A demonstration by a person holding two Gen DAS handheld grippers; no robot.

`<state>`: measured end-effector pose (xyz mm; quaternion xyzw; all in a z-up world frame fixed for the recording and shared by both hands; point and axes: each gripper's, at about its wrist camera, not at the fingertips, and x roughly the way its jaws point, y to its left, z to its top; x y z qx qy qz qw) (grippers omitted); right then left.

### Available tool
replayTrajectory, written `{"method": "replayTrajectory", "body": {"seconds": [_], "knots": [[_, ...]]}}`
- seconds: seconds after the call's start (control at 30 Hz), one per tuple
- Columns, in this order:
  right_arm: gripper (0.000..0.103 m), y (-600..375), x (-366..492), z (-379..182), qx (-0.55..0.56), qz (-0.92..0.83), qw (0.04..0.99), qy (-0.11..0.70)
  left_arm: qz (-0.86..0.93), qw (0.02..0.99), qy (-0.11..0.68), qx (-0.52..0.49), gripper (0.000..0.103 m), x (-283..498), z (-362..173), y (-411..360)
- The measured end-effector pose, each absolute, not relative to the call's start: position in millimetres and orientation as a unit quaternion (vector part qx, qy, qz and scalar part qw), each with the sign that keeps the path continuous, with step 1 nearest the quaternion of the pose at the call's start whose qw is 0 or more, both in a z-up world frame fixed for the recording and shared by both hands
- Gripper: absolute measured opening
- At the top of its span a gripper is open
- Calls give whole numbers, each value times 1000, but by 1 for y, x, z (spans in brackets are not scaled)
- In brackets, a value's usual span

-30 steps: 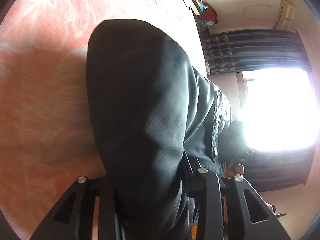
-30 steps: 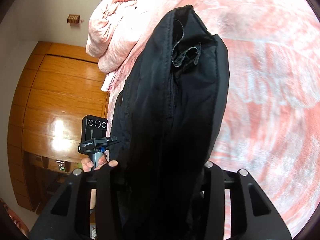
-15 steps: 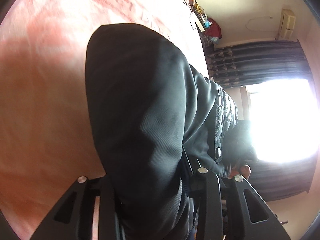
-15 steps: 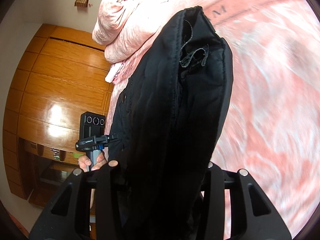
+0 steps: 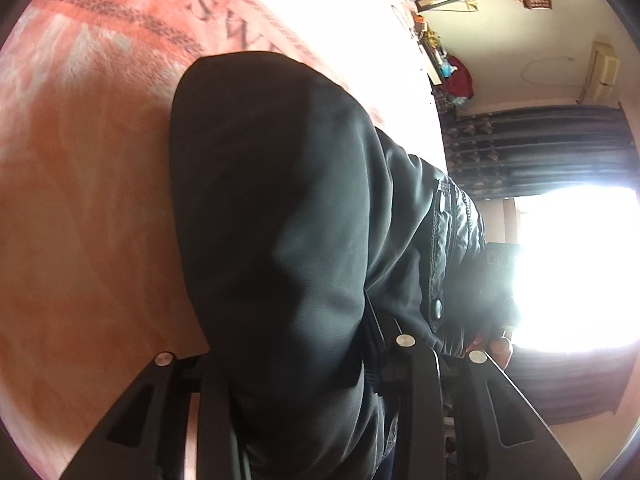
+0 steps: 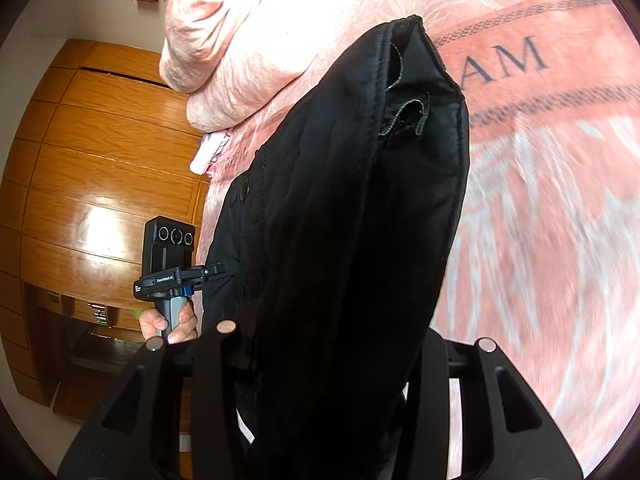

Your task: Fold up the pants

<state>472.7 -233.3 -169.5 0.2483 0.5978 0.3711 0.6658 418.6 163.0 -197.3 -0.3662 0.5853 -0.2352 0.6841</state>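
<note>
The black pants [image 5: 288, 232] hang doubled over, held up above a pink blanket. My left gripper [image 5: 300, 384] is shut on one end of the fabric, which drapes over and hides the fingertips. My right gripper [image 6: 320, 368] is shut on the other end of the pants [image 6: 360, 208], with the hem and a loose seam at the top. The left gripper and the hand holding it also show in the right wrist view [image 6: 172, 276], at the left of the pants.
The pink blanket [image 6: 540, 184] with printed letters covers the bed below. A bunched pink quilt [image 6: 240, 32] lies at the far end. A wooden wardrobe [image 6: 88, 168] stands at the left. A bright window with dark curtains [image 5: 540, 148] and a cluttered shelf [image 5: 448, 68] show in the left wrist view.
Both grippers have lifted and moved the pants along the bed; the blanket's lettering has come into view in both views. Both grips are unchanged.
</note>
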Motion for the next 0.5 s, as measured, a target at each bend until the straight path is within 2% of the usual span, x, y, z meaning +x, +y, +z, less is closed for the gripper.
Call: {"method": "replayTrajectory", "body": {"seconds": [0.23,0.4,0.47,0.5], "knots": [[51,-237,488,-212,265,360,652,613,-252,665,587,-386,37,412,-227,176],[55,-249,478,-216,266,360,651,613,-249,665,585,-392,39,415,-229,181],[62,-251,477,-209,255,349,655,620,-240,669,584,-392,44,410,-224,184],[66,-247,482,-204,255,342,659,620,-224,676,586,-387,50,406,-219,187]]}}
